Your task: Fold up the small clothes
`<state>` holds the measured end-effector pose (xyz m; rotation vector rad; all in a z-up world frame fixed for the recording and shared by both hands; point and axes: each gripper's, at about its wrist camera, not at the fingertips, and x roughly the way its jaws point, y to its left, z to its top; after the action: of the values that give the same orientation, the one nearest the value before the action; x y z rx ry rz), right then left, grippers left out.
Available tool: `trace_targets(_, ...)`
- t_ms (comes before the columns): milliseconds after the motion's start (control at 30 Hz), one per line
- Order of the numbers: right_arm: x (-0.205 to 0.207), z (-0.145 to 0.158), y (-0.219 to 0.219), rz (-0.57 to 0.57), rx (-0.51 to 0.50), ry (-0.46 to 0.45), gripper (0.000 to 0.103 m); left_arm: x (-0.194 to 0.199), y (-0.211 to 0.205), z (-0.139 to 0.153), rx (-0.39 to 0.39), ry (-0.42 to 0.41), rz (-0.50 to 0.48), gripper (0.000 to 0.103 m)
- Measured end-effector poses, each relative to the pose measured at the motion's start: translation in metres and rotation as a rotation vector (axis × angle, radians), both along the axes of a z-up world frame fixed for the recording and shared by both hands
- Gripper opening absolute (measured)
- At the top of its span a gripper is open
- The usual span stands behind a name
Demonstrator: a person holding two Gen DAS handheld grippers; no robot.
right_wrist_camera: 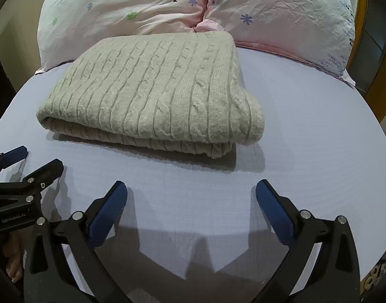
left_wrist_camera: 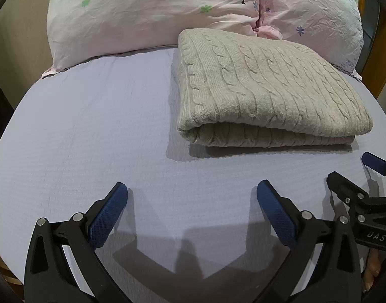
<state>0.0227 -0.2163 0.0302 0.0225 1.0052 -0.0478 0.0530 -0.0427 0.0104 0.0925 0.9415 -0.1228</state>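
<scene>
You have bare sheet [left_wrist_camera: 92, 131] ahead of your left tool [left_wrist_camera: 192, 197], an open stretch running up to the pillows [left_wrist_camera: 147, 15] with nothing lying on it. Ahead of your right tool [right_wrist_camera: 191, 197], the strip of sheet before the folded sweater [right_wrist_camera: 152, 85] is also bare, and more bare sheet runs along the sweater's right side. The sweater is the one bulk in the middle, its far edge touching or just short of the pillows, so you cannot pass behind it. The pillows wall off the whole head of the bed. Your two tools sit just beside each other, fingers spread, leaving little room between them.
</scene>
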Motion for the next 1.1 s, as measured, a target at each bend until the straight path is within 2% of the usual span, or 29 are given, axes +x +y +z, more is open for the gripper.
trace_targets(1100,0.0001,0.0000,0.0002,-0.001,-0.002,-0.001,0.101,0.0000,-0.0006,-0.0005,0.000,-0.001,0.001,0.102)
